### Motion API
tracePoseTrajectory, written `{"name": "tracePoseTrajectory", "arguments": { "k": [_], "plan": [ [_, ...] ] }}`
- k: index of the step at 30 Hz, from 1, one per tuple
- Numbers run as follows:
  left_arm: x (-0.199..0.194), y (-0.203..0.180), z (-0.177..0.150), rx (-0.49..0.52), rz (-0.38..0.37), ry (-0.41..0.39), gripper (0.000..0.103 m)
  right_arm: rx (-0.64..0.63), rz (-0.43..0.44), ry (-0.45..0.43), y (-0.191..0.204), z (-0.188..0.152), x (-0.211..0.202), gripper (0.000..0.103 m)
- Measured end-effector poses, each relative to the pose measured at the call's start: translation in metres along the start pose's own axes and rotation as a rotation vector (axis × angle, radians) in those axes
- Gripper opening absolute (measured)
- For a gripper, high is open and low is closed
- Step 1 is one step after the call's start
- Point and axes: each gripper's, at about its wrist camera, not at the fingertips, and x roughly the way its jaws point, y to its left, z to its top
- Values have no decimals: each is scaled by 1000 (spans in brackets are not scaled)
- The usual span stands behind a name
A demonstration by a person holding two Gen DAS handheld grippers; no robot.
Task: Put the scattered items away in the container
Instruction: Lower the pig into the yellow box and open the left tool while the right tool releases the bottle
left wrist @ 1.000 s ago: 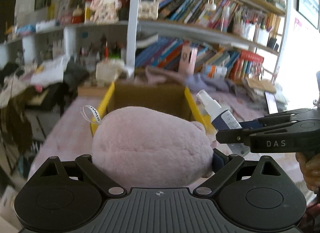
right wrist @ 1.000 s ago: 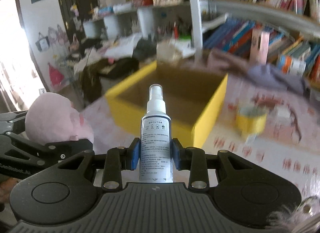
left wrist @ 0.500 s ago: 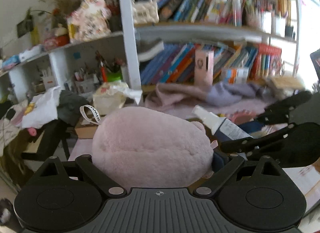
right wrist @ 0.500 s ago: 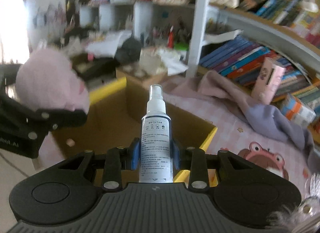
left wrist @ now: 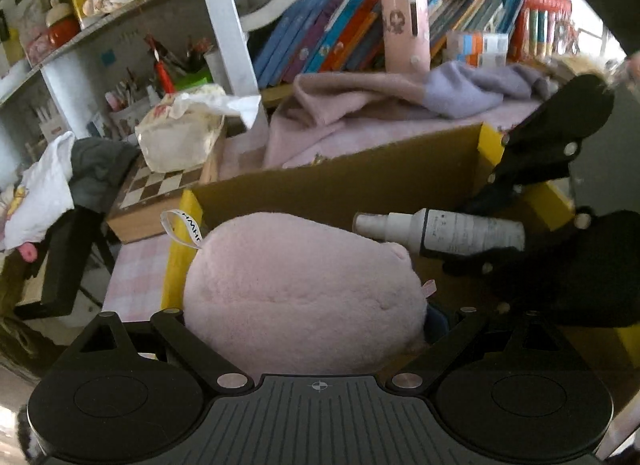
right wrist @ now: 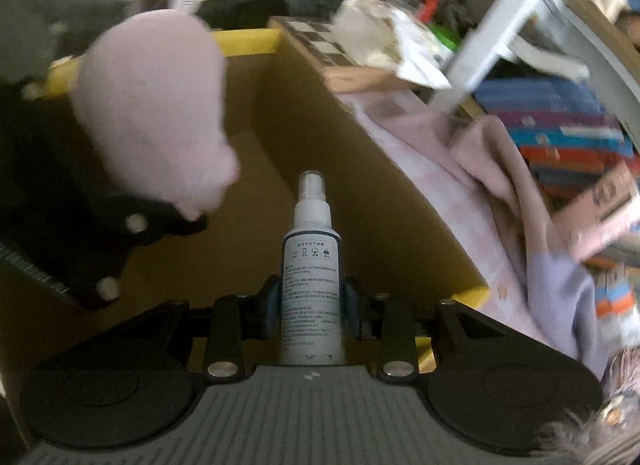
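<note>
My left gripper (left wrist: 306,317) is shut on a pink plush toy (left wrist: 304,293), which bulges between its fingers and hides the fingertips. The toy hangs over the left part of an open cardboard box with yellow rims (left wrist: 340,189). My right gripper (right wrist: 312,297) is shut on a white spray bottle (right wrist: 312,285), nozzle pointing away into the box (right wrist: 360,185). In the left wrist view the bottle (left wrist: 452,231) lies sideways, just right of the toy, held by the right gripper (left wrist: 520,237). The right wrist view shows the toy (right wrist: 152,117) and left gripper (right wrist: 100,233) at its left.
A chessboard case (left wrist: 160,185) with a tissue pack (left wrist: 180,133) on it stands left of the box. A pink and lilac cloth (left wrist: 380,97) lies behind it. Further back are a bookshelf (left wrist: 340,33), its white post (left wrist: 224,25) and a pink carton (left wrist: 406,29).
Both grippers have moved forward and down, from in front of the box to over its opening. The right gripper has rolled, so the bottle now lies sideways beside the toy.
</note>
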Motion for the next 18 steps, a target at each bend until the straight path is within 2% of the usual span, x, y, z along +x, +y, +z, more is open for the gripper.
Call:
{"name": "tracePoseTrajectory", "arguments": {
  "k": [4, 10, 13, 18],
  "plan": [
    [4, 0, 3, 7, -10, 28, 98, -75, 26, 14, 17, -1, 8, 31],
    [7, -2, 2, 5, 11, 42, 100, -42, 7, 45, 14, 1, 16, 31],
    [4, -3, -1, 2, 52, 31, 103, -4, -10, 12, 12, 3, 11, 57],
    [-18, 4, -1, -18, 89, -36, 103, 43, 11, -58, 14, 4, -10, 59]
  ]
}}
